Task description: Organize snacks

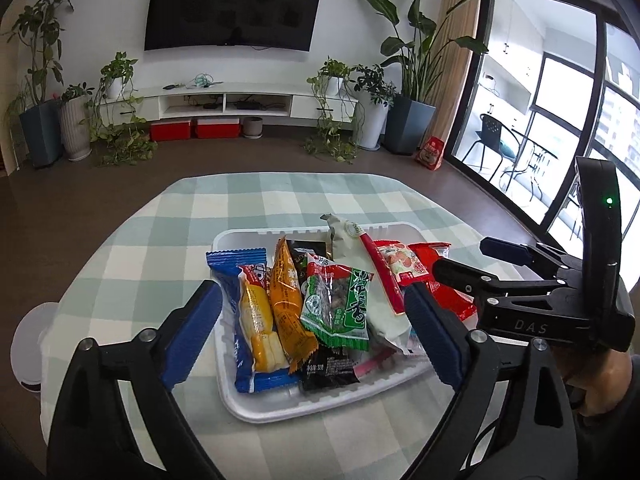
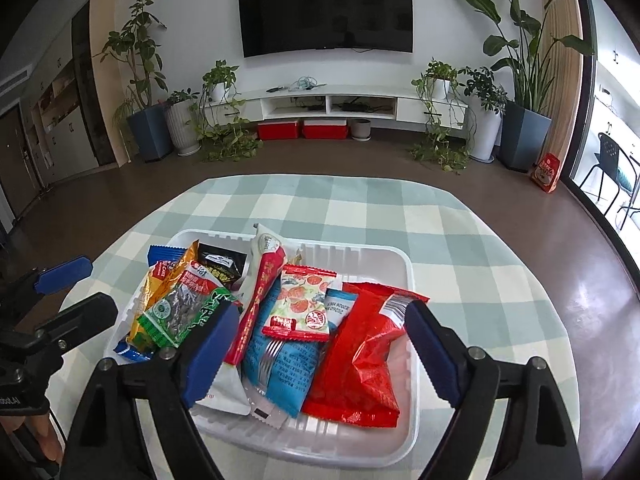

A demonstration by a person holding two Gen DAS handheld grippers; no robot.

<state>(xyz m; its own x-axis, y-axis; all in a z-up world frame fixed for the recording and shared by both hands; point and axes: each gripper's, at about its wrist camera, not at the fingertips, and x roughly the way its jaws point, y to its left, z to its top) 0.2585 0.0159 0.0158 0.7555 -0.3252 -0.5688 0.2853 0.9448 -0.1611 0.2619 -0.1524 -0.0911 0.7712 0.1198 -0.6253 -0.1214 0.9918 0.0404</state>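
A white plastic tray (image 1: 280,410) (image 2: 320,448) sits on the checked tablecloth, filled with several snack packets. On its left side lie a blue packet (image 1: 240,320), a yellow one (image 1: 256,320), an orange one (image 1: 286,304) and a green seed packet (image 1: 340,304) (image 2: 180,312). A large red bag (image 2: 364,352), a strawberry-print packet (image 2: 304,304) and a long white-and-red packet (image 2: 264,280) fill the right side. My left gripper (image 1: 312,296) (image 2: 84,284) hovers open over the tray's left half. My right gripper (image 2: 322,312) (image 1: 464,258) hovers open over the right half. Neither grips anything.
The round table (image 2: 460,240) has bare cloth all around the tray. A white round object (image 1: 28,344) stands beside its left edge. Beyond lie brown floor, a TV stand (image 2: 328,104), potted plants and glass doors (image 1: 540,120) to the right.
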